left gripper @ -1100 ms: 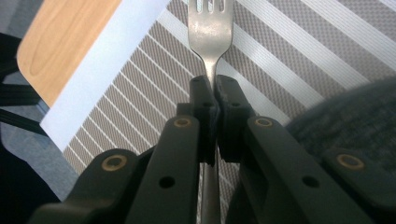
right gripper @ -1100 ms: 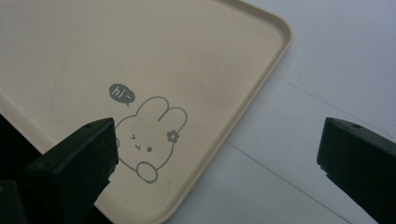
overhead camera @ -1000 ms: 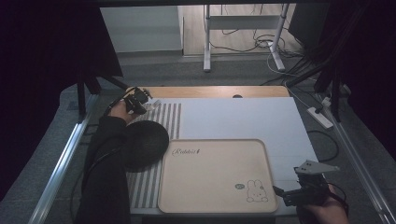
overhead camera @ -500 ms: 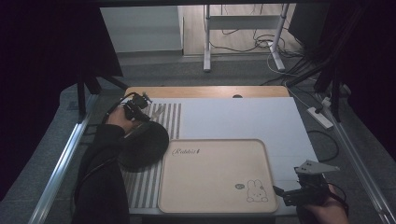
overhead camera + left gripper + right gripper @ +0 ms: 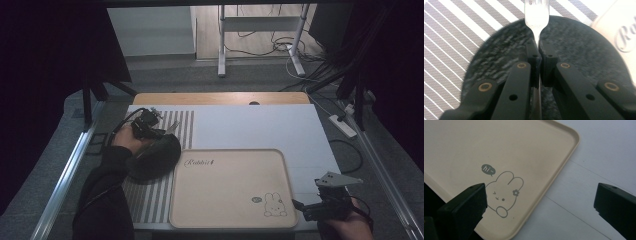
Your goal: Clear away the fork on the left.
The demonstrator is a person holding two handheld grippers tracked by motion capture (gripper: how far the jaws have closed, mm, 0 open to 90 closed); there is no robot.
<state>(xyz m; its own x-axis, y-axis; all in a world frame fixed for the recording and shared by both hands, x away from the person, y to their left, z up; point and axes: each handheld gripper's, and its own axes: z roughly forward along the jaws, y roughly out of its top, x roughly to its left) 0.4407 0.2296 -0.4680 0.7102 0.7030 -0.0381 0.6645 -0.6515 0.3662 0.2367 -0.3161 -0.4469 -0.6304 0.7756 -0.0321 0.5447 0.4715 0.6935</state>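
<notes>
We have carried the silver metal fork [image 5: 536,17], pinched tight in our left hand-held gripper [image 5: 150,131], from eleven o'clock over the round black plate [image 5: 152,159], likely to set it there, while our right hand-held gripper [image 5: 539,202] waits wide open and empty.

From above, you are working in a dim room: the sides of the high view fall into near-black, while the floor beyond the table [image 5: 220,98] is the brightest part, so most light reaches you from ahead. The white mat [image 5: 260,125] reads a cool grey, and the dark plate [image 5: 155,157] shows almost no surface detail. That picture is soft and slightly grainy. In the left gripper view the fork [image 5: 536,15] glares white and its prongs are washed out, with the plate's speckle smeared. In the right gripper view the tray [image 5: 506,152] is evenly lit and its rabbit drawing [image 5: 504,192] sharp, while the near black jaws are blurred.
</notes>
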